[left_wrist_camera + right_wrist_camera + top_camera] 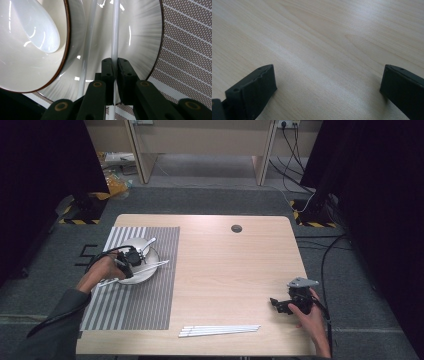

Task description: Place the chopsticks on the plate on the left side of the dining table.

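left gripper [131, 260] sat over the plate [150, 270] on the striped placemat [150, 305], at the left side of the desk [230, 270]. in the left gripper view its jaws were pressed together on one white chopstick [115, 37], pads pinching the thin rod where it lay across the plate [145, 37]. a second white chopstick [88, 50] lay just beside the first, outside the jaws, also across the plate. a bowl [22, 62] with a brown rim stood on the plate, a white spoon [37, 30] resting inside it. in the high view the spoon handle [148, 242] stuck out past the bowl toward the far side.

right gripper [278, 304] was held near the desk's right front corner, jaws spread wide with nothing between them, bare wood underneath [324, 50]. a bundle of further white chopsticks [220, 330] lay along the near edge of the desk, well apart from both grippers.
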Available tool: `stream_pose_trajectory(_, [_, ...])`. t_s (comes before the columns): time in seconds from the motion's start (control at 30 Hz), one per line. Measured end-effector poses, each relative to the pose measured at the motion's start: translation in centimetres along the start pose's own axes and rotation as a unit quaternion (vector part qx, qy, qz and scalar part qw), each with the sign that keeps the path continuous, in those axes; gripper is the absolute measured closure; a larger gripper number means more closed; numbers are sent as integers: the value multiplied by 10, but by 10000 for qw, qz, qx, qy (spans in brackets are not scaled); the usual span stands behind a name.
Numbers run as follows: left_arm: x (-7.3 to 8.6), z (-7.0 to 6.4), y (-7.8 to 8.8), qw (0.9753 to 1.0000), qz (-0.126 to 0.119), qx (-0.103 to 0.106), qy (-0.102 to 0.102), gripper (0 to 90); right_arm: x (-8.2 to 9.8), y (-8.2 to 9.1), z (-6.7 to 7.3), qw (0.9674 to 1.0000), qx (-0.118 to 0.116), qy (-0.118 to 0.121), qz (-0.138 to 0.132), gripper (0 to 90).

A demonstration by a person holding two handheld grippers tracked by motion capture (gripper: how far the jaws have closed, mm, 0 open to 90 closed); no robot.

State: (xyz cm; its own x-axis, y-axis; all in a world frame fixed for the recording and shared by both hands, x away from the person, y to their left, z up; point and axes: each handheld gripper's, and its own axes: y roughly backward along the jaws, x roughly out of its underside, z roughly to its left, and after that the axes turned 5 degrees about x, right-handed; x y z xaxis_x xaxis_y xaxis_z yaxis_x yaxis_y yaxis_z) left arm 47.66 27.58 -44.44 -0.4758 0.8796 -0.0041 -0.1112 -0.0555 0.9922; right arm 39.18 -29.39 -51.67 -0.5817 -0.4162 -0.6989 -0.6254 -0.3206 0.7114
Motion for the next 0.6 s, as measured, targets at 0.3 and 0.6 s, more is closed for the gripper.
stream_pose_trajectory(0.3, [-5,3,0,10000,-40,7,3,820,0,0,0,10000,-1,0,0,4])
stream_pose_trajectory(0.6, [-3,2,2,9999,-81,-8,63,771,0,0,0,10000,-1,1,0,4])
